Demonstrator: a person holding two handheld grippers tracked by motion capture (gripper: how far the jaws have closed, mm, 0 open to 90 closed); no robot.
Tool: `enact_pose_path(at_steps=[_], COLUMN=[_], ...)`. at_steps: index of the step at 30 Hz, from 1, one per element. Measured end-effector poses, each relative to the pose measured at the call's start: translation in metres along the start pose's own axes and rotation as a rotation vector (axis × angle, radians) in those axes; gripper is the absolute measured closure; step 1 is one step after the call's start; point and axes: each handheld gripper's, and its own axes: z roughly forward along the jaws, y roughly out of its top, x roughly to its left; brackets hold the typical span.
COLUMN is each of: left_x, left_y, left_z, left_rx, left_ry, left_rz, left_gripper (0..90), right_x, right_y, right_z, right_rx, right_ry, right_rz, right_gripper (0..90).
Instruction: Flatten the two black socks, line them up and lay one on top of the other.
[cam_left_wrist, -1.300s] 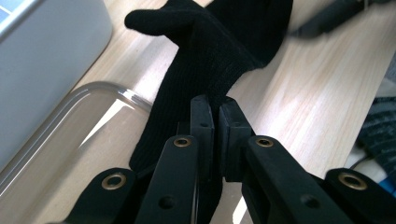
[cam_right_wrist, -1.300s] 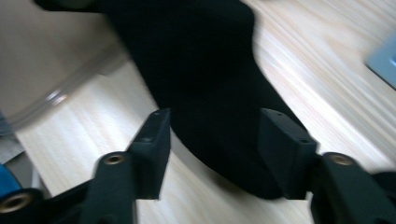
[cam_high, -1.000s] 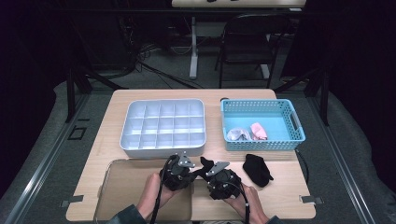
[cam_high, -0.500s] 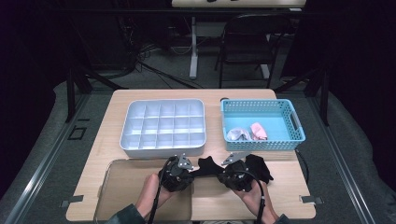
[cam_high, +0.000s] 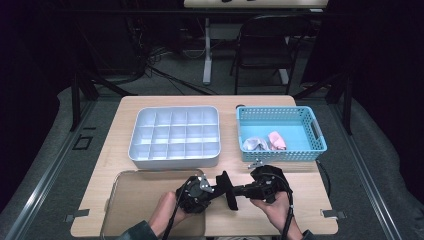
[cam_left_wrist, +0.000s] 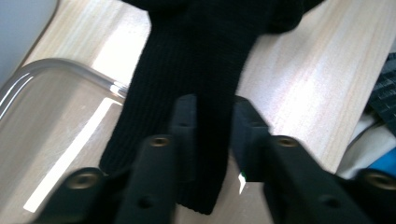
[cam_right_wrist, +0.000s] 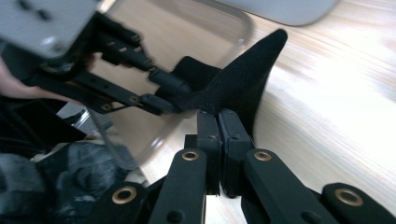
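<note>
Evidently mid-fold or mid-straightening: black knit piece (cam_high: 227, 190), probably a sock, lifted just above the front of the surface (cam_high: 310, 200) and strung between both claws, beside the near right corner of the clear tray (cam_high: 130, 200).

Pinched by the left claw (cam_left_wrist: 214, 135) across its narrow end, jaws drawn in close with only the thickness of the fabric between the pads; gripped there, apparently, to anchor one end while the other is worked. Seen broadening away from those jaws in the left gripper view, hanging over wood and tray rim.

Clamped by the right claw (cam_right_wrist: 218, 126) on an edge of the wider end, jaws fully together on a thin fold of cloth, so that a corner stands up in a stiff point. Held from opposite sides like this, most likely, to pull the knit flat and keep it from bunching before any fold or transfer.

Farther out: grey compartment box (cam_high: 172, 161) at the back left, its cells bare, and blue basket (cam_high: 280, 155) at the back right holding a pink bundle (cam_high: 276, 140) and a whitish bundle (cam_high: 254, 144), touching each other. Possibly more items of the same sort waiting there, with the divided box as the likely destination, one cell apiece.
</note>
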Motion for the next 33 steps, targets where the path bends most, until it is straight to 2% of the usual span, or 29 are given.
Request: enact_pose_path(at_steps=[1, 2, 3, 4, 5, 6, 8, 9, 10, 11, 12, 13, 14, 15, 18, 20, 22, 23, 26, 28, 30, 33], left_x=[0.000, 0.001, 0.001, 0.002, 0.002, 0.004, 0.005, 0.005, 0.006, 0.006, 0.007, 0.007, 0.009, 0.009, 0.010, 0.011, 0.011, 0.011, 0.011, 0.012, 0.012, 0.011], left_y=[0.000, 0.000, 0.000, 0.001, 0.001, 0.003, 0.005, 0.005, 0.007, 0.007, 0.008, 0.008, 0.010, 0.010, 0.012, 0.013, 0.014, 0.014, 0.015, 0.016, 0.017, 0.019], left_z=[0.000, -0.001, -0.001, -0.003, -0.003, -0.004, -0.004, -0.004, -0.003, -0.003, -0.002, -0.002, -0.001, -0.001, -0.001, 0.000, 0.001, 0.001, 0.001, 0.001, 0.001, 0.003], left_rx=[0.000, -0.009, -0.009, -0.020, -0.020, -0.028, -0.034, -0.034, -0.040, -0.040, -0.043, -0.043, -0.047, -0.047, -0.053, -0.054, -0.056, -0.055, -0.058, -0.054, -0.055, -0.062], left_ry=[0.000, -0.003, -0.003, -0.002, -0.002, -0.005, -0.003, -0.003, -0.012, -0.012, -0.010, -0.010, -0.008, -0.008, -0.004, -0.003, 0.002, 0.000, 0.003, 0.003, 0.002, 0.001], left_rz=[0.000, -0.001, -0.001, -0.007, -0.007, -0.018, -0.024, -0.024, -0.041, -0.041, -0.055, -0.055, -0.073, -0.073, -0.092, -0.103, -0.109, -0.109, -0.117, -0.113, -0.118, -0.124], left_gripper=[83.9, 85.3, 85.6, 85.6, 85.6, 85.6, 85.5, 85.5, 85.4, 85.3, 85.1, 84.7, 84.3, 84.2, 84.0, 83.9, 83.7, 83.4, 82.9, 82.4, 81.8, 81.2], right_x=[0.000, -0.008, -0.008, -0.014, -0.014, -0.019, -0.020, -0.020, -0.019, -0.019, -0.020, -0.020, -0.018, -0.018, -0.010, 0.001, 0.013, 0.018, 0.026, 0.031, 0.036, 0.039], right_y=[0.000, -0.001, -0.001, -0.002, -0.002, -0.002, -0.003, -0.003, -0.002, -0.002, -0.001, -0.001, 0.000, 0.000, 0.000, -0.001, -0.003, -0.004, -0.007, -0.009, -0.010, -0.011], right_z=[0.000, 0.003, 0.003, 0.006, 0.006, 0.012, 0.020, 0.020, 0.028, 0.028, 0.033, 0.033, 0.035, 0.035, 0.027, 0.022, 0.022, 0.026, 0.040, 0.049, 0.052, 0.063], right_rx=[0.000, 0.016, 0.016, 0.046, 0.046, 0.095, 0.119, 0.119, 0.150, 0.150, 0.195, 0.195, 0.190, 0.190, 0.155, 0.124, 0.112, 0.117, 0.165, 0.182, 0.173, 0.182], right_ry=[0.000, -0.029, -0.029, -0.104, -0.104, -0.175, -0.235, -0.235, -0.291, -0.291, -0.341, -0.341, -0.359, -0.359, -0.393, -0.389, -0.357, -0.325, -0.276, -0.264, -0.239, -0.239], right_rz=[0.000, 0.022, 0.022, 0.021, 0.021, 0.006, -0.008, -0.008, -0.034, -0.034, -0.072, -0.072, -0.066, -0.066, -0.084, -0.114, -0.151, -0.170, -0.203, -0.231, -0.244, -0.265], right_gripper=[89.1, 88.8, 88.8, 88.6, 88.6, 87.6, 85.4, 85.4, 82.9, 82.9, 77.6, 77.6, 67.4, 67.4, 56.1, 53.3, 51.2, 50.4, 49.3, 49.2, 49.0, 48.7])
